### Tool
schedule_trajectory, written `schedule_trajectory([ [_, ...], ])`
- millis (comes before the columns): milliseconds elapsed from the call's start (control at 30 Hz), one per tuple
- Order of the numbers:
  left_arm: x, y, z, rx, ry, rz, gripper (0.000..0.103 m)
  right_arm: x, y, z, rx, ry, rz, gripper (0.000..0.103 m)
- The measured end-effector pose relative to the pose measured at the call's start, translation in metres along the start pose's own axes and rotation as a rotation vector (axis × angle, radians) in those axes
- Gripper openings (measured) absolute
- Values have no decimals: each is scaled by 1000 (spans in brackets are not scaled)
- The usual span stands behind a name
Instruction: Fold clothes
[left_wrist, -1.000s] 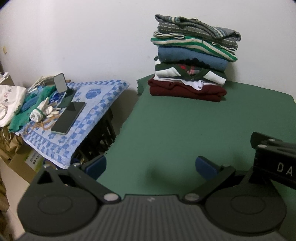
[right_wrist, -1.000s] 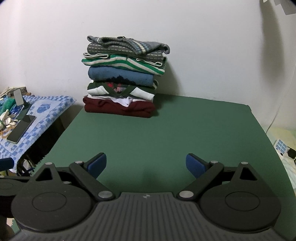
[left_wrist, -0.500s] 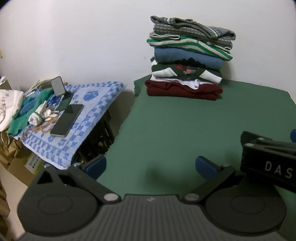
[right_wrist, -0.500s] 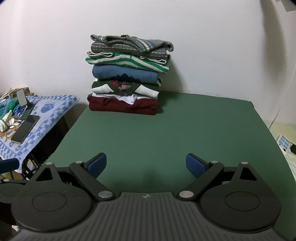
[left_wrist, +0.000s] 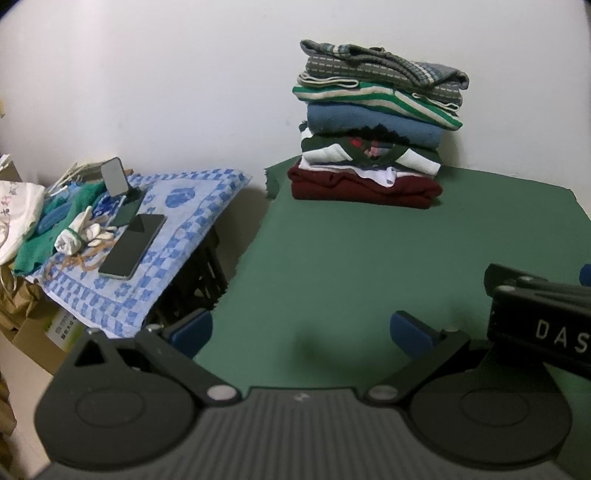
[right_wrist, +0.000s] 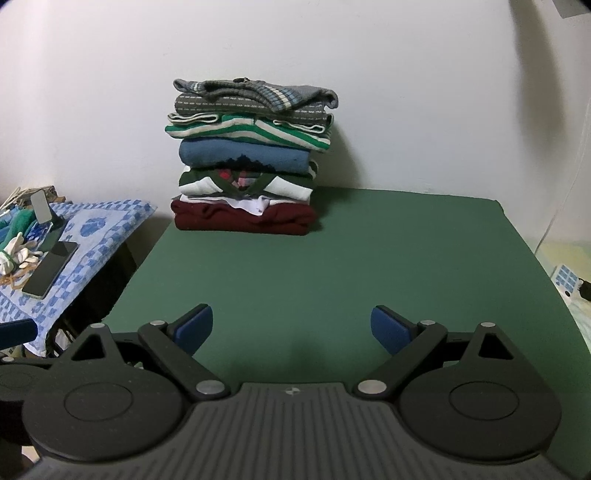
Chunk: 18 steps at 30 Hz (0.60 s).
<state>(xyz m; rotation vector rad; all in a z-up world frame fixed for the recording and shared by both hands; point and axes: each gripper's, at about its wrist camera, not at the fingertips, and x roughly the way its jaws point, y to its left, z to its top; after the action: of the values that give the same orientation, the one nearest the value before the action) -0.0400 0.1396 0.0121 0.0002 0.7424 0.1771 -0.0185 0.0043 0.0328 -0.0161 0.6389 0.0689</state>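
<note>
A stack of folded clothes (left_wrist: 373, 129) (right_wrist: 251, 158) stands at the far side of the green table (left_wrist: 351, 258) (right_wrist: 332, 266), against the white wall: a grey patterned knit on top, then green-striped, blue, white-and-green and dark red pieces. My left gripper (left_wrist: 301, 330) hovers open over the table's near left part, nothing between its blue pads. My right gripper (right_wrist: 291, 328) is open too, empty, over the near middle. The right gripper's black body (left_wrist: 543, 325) shows at the right edge of the left wrist view.
Left of the table, a blue-and-white checked cloth (left_wrist: 177, 229) (right_wrist: 92, 236) covers a dark crate and carries two phones (left_wrist: 133, 245), white gloves (left_wrist: 79, 236) and green fabric. Cardboard boxes (left_wrist: 37, 325) sit below it. A patterned item (right_wrist: 565, 277) lies beyond the table's right edge.
Both views have shifted slightly; in the right wrist view the stack has drifted right and looks a little nearer. Both grippers stay open and empty.
</note>
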Motion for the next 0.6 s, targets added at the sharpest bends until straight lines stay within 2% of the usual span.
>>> schedule_trajectory([
  [600,3,1,2,-2,5,-14,103,1,0,0,4,-1,0,95],
])
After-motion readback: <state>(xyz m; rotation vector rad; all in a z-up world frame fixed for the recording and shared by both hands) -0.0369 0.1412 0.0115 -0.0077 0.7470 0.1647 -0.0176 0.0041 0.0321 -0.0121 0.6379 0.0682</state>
